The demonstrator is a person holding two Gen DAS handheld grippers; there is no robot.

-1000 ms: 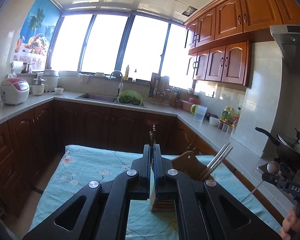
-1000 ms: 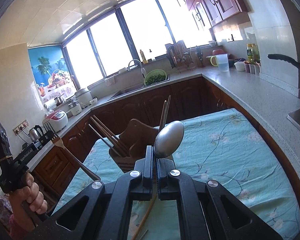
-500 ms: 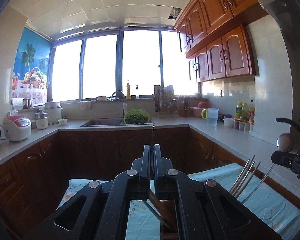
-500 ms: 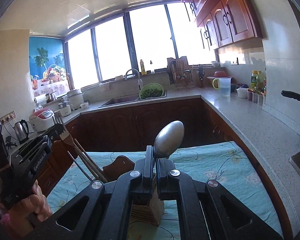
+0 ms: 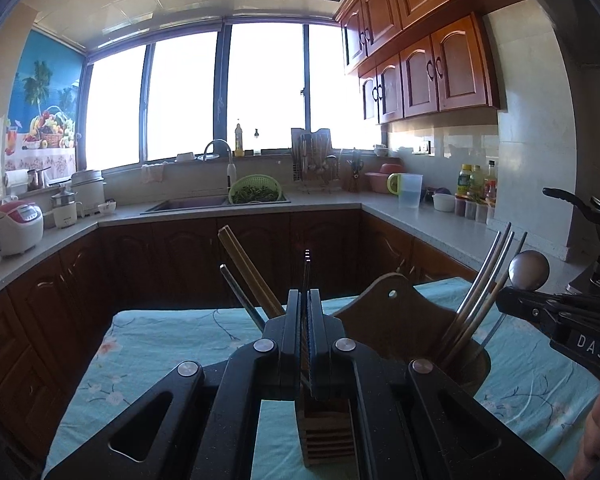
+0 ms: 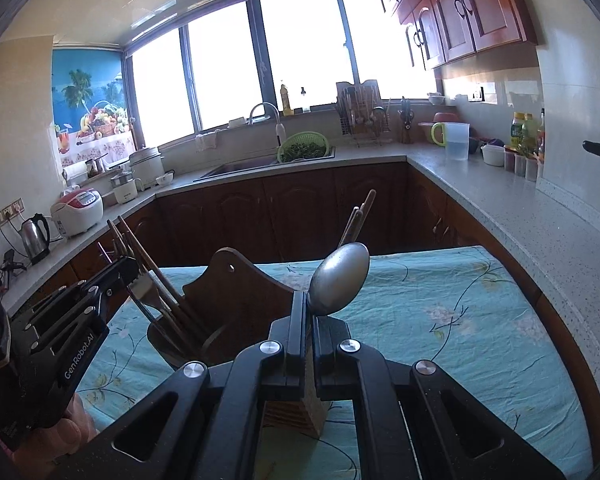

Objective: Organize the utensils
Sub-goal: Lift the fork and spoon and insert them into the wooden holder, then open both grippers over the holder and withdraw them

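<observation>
A wooden utensil holder [image 5: 400, 320] stands on the table, also in the right wrist view [image 6: 235, 300]. Chopsticks [image 5: 484, 292] lean in its compartments. My left gripper [image 5: 307, 300] is shut on a fork [image 5: 307, 264] whose tines point up, held above the holder. It also shows in the right wrist view [image 6: 129, 270]. My right gripper [image 6: 310, 312] is shut on a metal spoon [image 6: 340, 280], bowl up, above the holder. It also shows at the right of the left wrist view [image 5: 508, 300], where the spoon [image 5: 528, 270] sticks up.
The table has a teal floral cloth [image 6: 440, 300]. Kitchen counters [image 5: 420, 220] wrap around, with a sink [image 5: 187, 203], a green colander [image 5: 255, 192], a rice cooker [image 5: 15, 228], a kettle [image 6: 35, 236] and a pan [image 5: 580, 208] at the right.
Both grippers have come lower and closer to the utensil holder, which now shows larger in both views. The fork and the spoon stay gripped.
</observation>
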